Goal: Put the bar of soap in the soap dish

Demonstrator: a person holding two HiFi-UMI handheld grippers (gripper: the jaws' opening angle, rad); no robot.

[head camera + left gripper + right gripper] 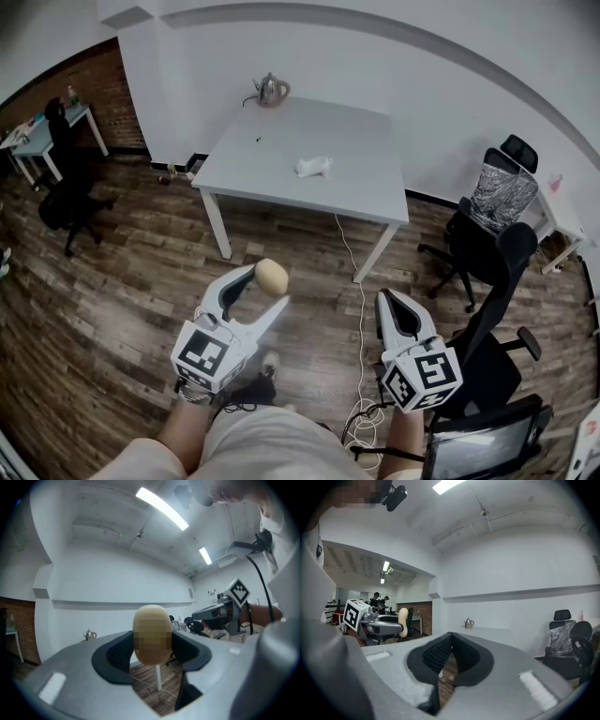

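left hand-held gripper [265, 284]: pinching the bar of soap [152, 634] by its two side edges, pads pressed on it, pointing level

soap: up in the air in that grip, not on anything yet. Its long axis stands upright, with a flat face toward the gripper's own camera

right hand-held gripper [449, 651]: jaws pressed together with nothing in them, hanging beside the left one

soap dish: looks like the small white thing [314, 167] around the middle of the counter [356, 187], a bit toward the near edge. It's too small to make out properly

the bit that matters: the dish sits well apart from the soap, straight ahead and slightly to the right of the left gripper, with open floor in between. Both hands look about equally far off, but only the left has the soap, so it's the left's job

next, probably: close the gap to the counter's near edge, then tip the upright bar flat over the dish

other stuff: a kettle [270, 90] by the far edge, out of the way
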